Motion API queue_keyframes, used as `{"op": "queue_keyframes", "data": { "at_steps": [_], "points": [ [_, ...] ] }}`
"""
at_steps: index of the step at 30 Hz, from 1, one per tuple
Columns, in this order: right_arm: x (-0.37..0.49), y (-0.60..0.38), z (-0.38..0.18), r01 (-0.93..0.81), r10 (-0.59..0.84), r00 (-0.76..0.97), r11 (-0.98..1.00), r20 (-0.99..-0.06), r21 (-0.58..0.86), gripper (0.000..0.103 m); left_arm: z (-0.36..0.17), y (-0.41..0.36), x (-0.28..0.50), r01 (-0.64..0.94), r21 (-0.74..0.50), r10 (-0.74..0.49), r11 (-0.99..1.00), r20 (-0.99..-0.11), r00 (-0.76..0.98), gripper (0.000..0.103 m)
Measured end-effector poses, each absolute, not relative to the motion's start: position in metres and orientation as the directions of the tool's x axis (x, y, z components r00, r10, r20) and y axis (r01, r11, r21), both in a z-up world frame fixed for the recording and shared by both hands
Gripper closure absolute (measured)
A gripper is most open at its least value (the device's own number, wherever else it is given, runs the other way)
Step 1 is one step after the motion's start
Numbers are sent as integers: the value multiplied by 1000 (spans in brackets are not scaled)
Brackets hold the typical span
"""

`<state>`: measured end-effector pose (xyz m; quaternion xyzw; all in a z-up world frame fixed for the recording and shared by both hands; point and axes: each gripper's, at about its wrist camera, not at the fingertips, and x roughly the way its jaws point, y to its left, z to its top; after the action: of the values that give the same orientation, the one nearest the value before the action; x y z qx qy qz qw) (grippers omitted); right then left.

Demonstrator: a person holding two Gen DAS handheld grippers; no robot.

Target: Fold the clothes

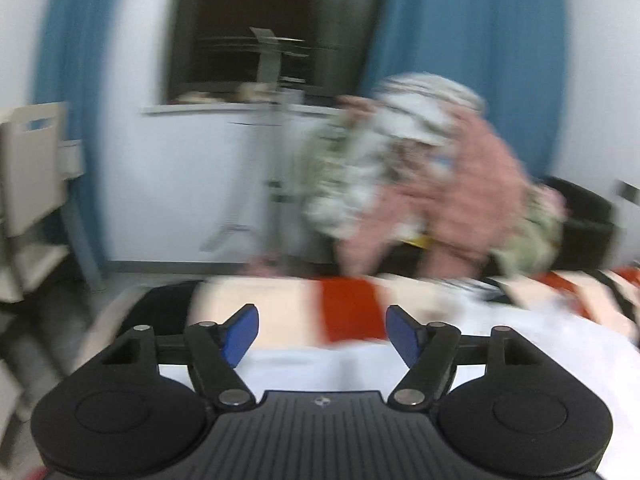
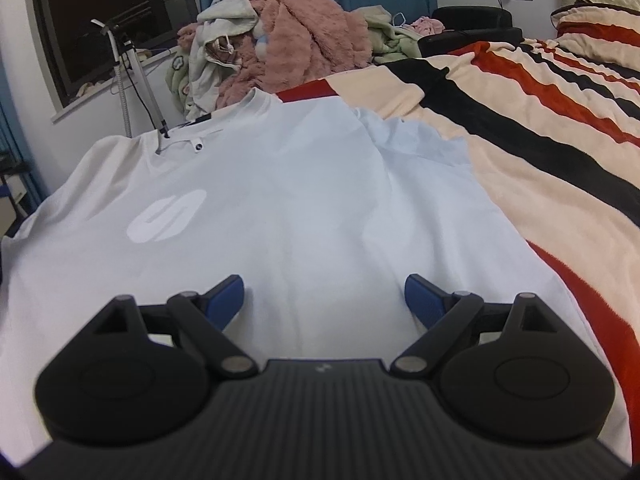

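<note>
A white T-shirt (image 2: 280, 200) with a pale chest logo lies spread flat on the striped blanket (image 2: 540, 128), collar at the far end. My right gripper (image 2: 324, 300) hovers over its lower part, open, nothing between its blue pads. In the blurred left wrist view, my left gripper (image 1: 322, 336) is open above the shirt's white cloth (image 1: 320, 364) near the bed's edge, with nothing between its pads.
A heap of pink and pale clothes (image 2: 288, 40) rises beyond the shirt's collar. A metal stand (image 2: 132, 76) and a dark window (image 2: 108, 16) are at the left. A black chair (image 2: 472, 24) stands behind the bed. Blue curtains (image 1: 472, 60) hang on the wall.
</note>
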<state>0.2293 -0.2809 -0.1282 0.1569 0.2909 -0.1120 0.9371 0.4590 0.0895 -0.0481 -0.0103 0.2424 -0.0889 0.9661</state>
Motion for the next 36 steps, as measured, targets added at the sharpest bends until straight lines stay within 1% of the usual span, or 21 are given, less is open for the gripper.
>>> {"op": "queue_keyframes", "data": {
  "at_steps": [3,4,6,10,11,16,19,23,27,30,32,36],
  "points": [
    [229,-280,-128,299,-117,806,926,-580,229,14,-65,38,458,257,-66,-253,964,-516,818,31],
    [229,-280,-128,299,-116,806,926,-580,230,15,-72,26,461,268,-66,-261,961,-530,807,31],
    [230,-280,-128,299,-117,806,926,-580,230,14,-88,9,476,234,-31,-211,972,-559,802,31],
    [232,-281,-130,301,-119,806,926,-580,229,14,-111,1,514,41,4,-30,999,-602,798,31],
    [232,-281,-130,301,-119,806,926,-579,228,14,-116,4,523,12,3,-8,1000,-606,796,29],
    [234,-280,-132,291,-124,816,932,-565,216,14,-114,0,523,3,14,6,1000,-582,813,23],
    [235,-277,-130,278,-121,825,938,-552,210,14,-105,-5,507,40,24,-19,999,-582,813,23],
    [230,-275,-123,253,-120,848,947,-516,196,14,-79,-5,475,54,-34,-64,998,-571,818,23],
    [221,-275,-112,234,-127,876,955,-466,180,14,-37,4,412,74,-85,-108,994,-525,844,21],
    [214,-276,-102,217,-126,895,961,-427,171,14,-6,2,354,101,-45,-110,994,-510,853,21],
    [208,-277,-96,197,-108,905,963,-413,182,14,12,5,306,114,-14,-106,993,-488,866,18],
    [194,-278,-83,162,-81,922,969,-379,188,14,32,10,226,173,-32,-167,984,-477,863,18]
  ]
}}
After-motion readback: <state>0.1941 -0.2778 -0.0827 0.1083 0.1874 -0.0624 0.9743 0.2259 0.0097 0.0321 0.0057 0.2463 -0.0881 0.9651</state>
